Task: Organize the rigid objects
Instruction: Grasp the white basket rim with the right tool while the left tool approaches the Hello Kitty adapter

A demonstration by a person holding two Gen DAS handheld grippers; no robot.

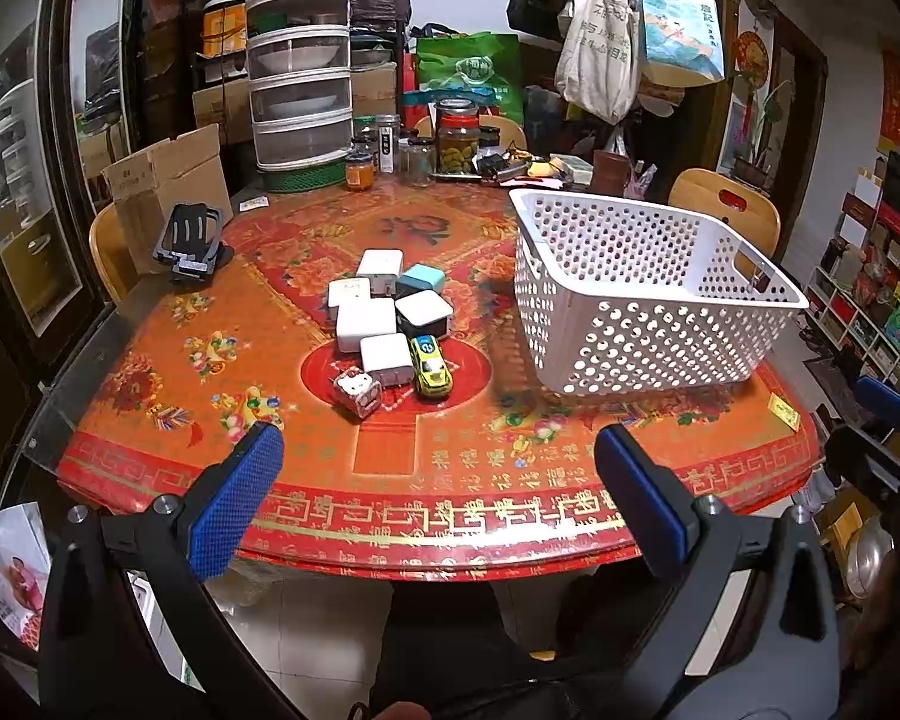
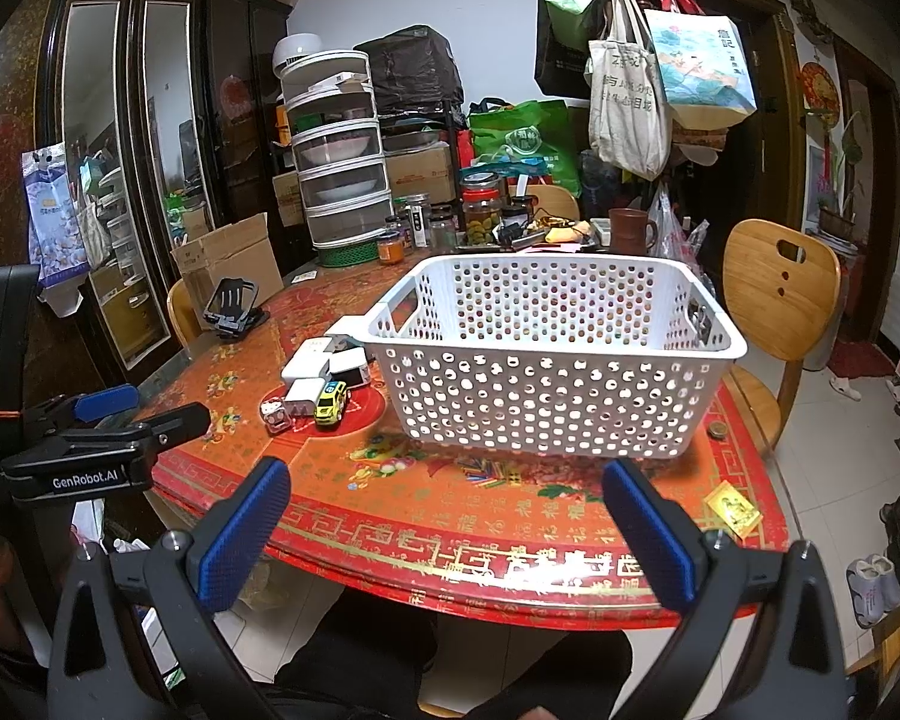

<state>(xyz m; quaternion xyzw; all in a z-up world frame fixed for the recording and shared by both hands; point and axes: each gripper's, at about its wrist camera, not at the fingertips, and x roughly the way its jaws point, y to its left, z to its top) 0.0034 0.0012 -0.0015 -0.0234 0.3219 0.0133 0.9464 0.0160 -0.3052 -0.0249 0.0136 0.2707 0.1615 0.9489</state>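
**Left wrist view: a crowded room, a bright table, both tools waiting**

The round table (image 1: 150, 372) wears a glossy red and orange cloth printed with flowers and gold characters. Near its middle sits a tight cluster of small white boxes (image 1: 366, 324), one with a teal top (image 1: 420, 277), a yellow toy car (image 1: 430, 366) and a little cat-faced cube (image 1: 357, 390), all touching or just beside each other. To their right stands a white perforated basket (image 1: 642, 324), apart from the cluster; nothing can be seen inside it.

At the far edge of the table are jars (image 1: 457, 141), a stack of clear food covers (image 1: 300, 66) and a brown mug (image 2: 630, 231). A black phone stand (image 1: 192, 240) sits at the left by a cardboard box (image 1: 168, 180). Cloth bags (image 2: 630, 96) hang behind, a dark cabinet (image 2: 120, 150) fills the left wall, and a wooden chair (image 2: 780, 282) stands at the right.

The left gripper (image 1: 438, 450) hovers at the near edge, jaws wide, holding nothing. The right gripper (image 2: 444, 480) faces the basket, jaws equally wide and empty.
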